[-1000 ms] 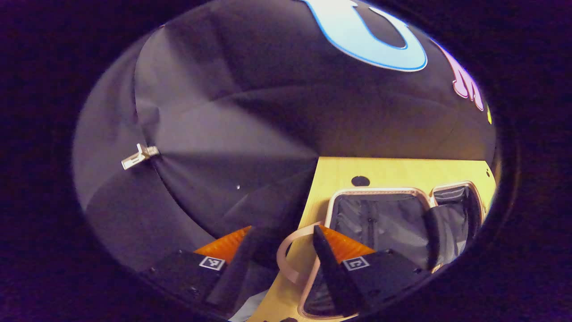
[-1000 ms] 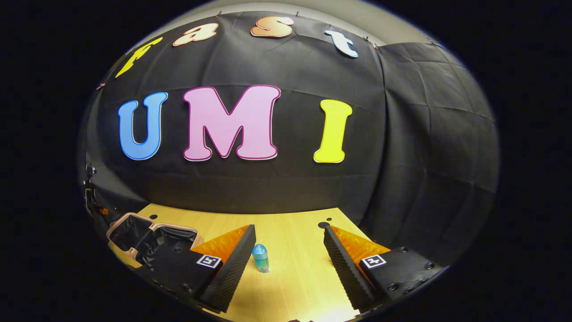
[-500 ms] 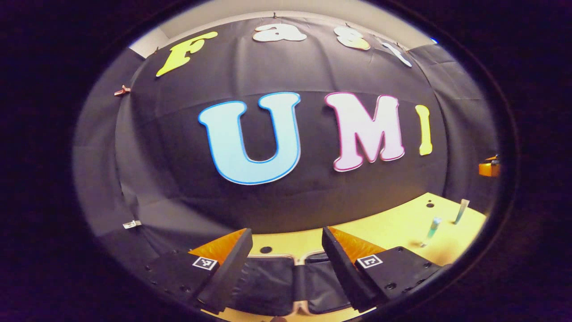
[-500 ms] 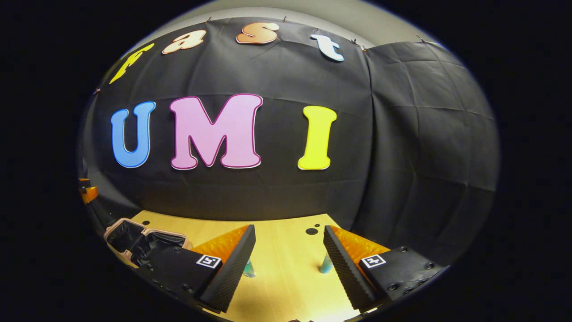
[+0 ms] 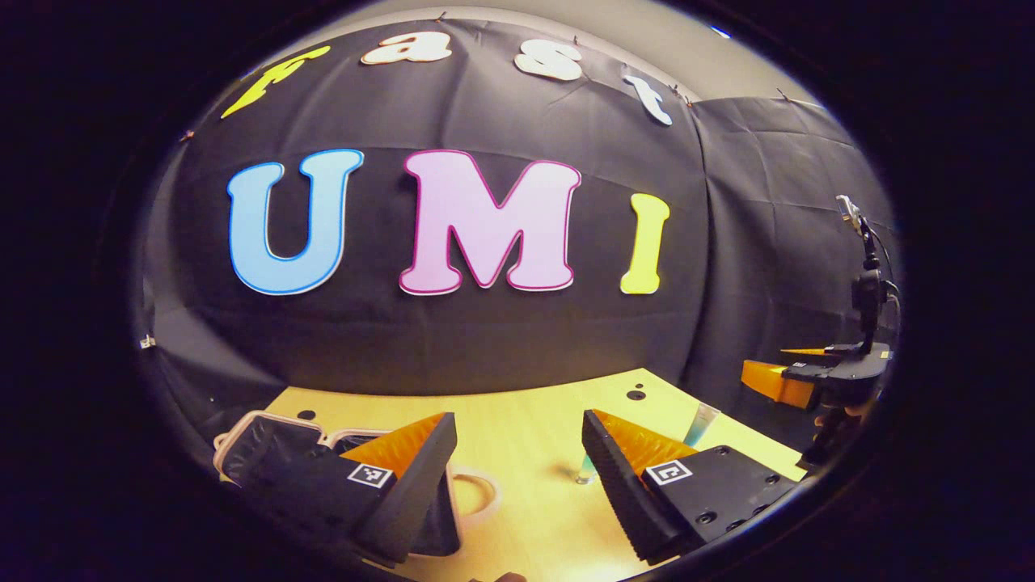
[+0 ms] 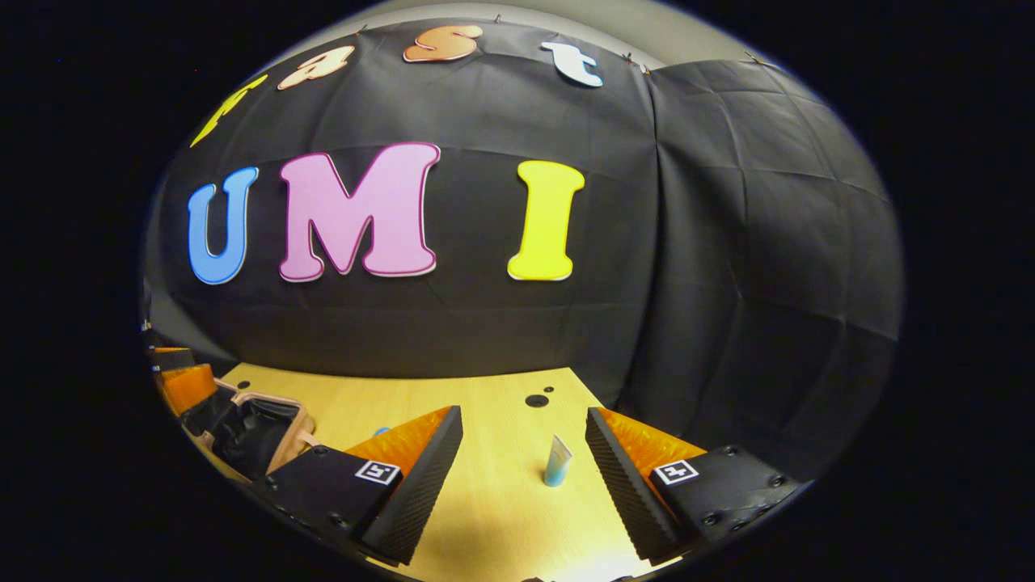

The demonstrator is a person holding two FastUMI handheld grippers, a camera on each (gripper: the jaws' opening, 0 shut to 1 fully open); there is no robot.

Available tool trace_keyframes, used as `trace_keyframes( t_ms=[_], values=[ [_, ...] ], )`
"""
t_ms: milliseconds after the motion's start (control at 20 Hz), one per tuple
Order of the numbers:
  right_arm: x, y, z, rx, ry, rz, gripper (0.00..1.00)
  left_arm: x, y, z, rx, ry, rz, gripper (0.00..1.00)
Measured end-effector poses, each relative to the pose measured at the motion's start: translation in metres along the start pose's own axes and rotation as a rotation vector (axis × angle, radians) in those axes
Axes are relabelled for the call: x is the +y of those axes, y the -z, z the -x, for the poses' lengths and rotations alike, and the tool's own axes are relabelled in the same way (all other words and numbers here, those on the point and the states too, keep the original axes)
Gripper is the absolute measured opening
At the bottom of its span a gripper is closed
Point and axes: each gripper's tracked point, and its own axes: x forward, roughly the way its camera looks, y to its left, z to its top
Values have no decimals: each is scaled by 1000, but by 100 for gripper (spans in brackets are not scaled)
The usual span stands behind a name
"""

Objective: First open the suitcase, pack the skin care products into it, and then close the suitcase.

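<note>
Two grippers, both spread wide with nothing between the fingers. Left gripper (image 5: 519,428) held above the wooden table (image 5: 525,404), aimed toward the black cloth wall. Suitcase (image 5: 259,440) lying open on the table's left part, pale pink rim and dark lining visible, partly hidden behind the left finger; pink loop handle (image 5: 477,493) peeking out just beside that finger. Small bottle (image 5: 584,469) standing upright on the table, tucked against the inner edge of the right finger in the left gripper view, mostly hidden. Light blue tube (image 5: 700,424) standing farther right, near the table's far edge. Right gripper (image 5: 788,368) seen from the left gripper view at the far right, raised above the table's right end, with a hand (image 5: 841,416) under it.

Right gripper (image 6: 524,432) poised over the table (image 6: 453,388), fingers far apart. Tube (image 6: 557,461) standing upright between them, nearer the right finger, touching neither. Open suitcase (image 6: 255,424) off to the left in the right gripper view, its pink rim showing. Left gripper (image 6: 182,380) at that view's left edge, beside the suitcase; spread unclear there.
</note>
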Motion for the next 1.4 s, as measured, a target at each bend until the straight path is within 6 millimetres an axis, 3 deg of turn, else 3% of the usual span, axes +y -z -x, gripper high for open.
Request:
trace_keyframes(
  t_ms=[250,450,600,800,900,1100,1150,1400],
  values=[
    [-23,61,-31,80,-14,18,97,-51,82,-66,126,28,-8,98],
    [-32,114,-68,171,-24,29,98,-76,142,-125,222,60,-53,98],
    [-37,137,-91,194,-16,43,98,-77,172,-170,296,5,-97,98],
    [-35,159,-129,226,-12,8,98,-89,187,-208,310,-16,-83,95],
    [-30,168,-144,237,-17,-2,97,-88,198,-219,348,-40,-95,84],
    [-18,180,-169,255,-33,-41,98,-79,202,-229,359,-98,-36,63],
    [-15,181,-174,255,-34,-38,97,-81,207,-237,359,-90,-15,53],
    [-11,196,-195,278,-47,-9,98,-81,201,-234,343,-72,-7,48]
  ],
)
